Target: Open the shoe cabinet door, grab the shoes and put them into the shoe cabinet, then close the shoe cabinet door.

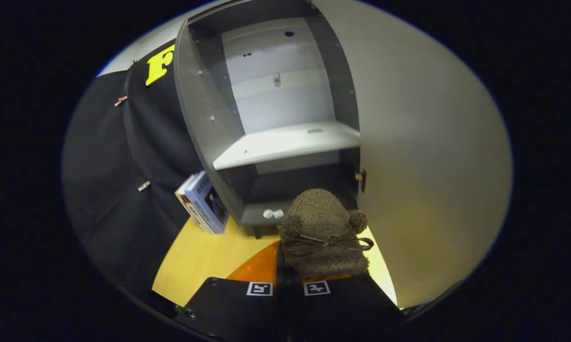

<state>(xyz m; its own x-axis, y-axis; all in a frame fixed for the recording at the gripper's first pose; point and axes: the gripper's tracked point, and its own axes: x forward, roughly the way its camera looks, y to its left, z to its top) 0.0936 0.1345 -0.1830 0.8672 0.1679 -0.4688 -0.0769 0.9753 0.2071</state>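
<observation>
A brown fuzzy shoe (321, 232) with a dark bow and small pom-poms is held up off the floor, toe pointing toward the cabinet. My gripper (288, 280) is shut on its heel end, fingers pressed close together. Just beyond the shoe stands the grey shoe cabinet (204, 118) with its inside showing: a pale shelf (285, 142) across the middle and a dark lower compartment (294, 185) right ahead of the shoe's toe. The open cabinet door (432, 166) swings out to the right, a broad pale panel beside the shoe.
A few books (204, 202) lean against the cabinet's left side on the yellow floor (200, 256). Two small white knobs (272, 213) sit on the cabinet's bottom front edge. Black cloth wall (109, 180) lies to the left.
</observation>
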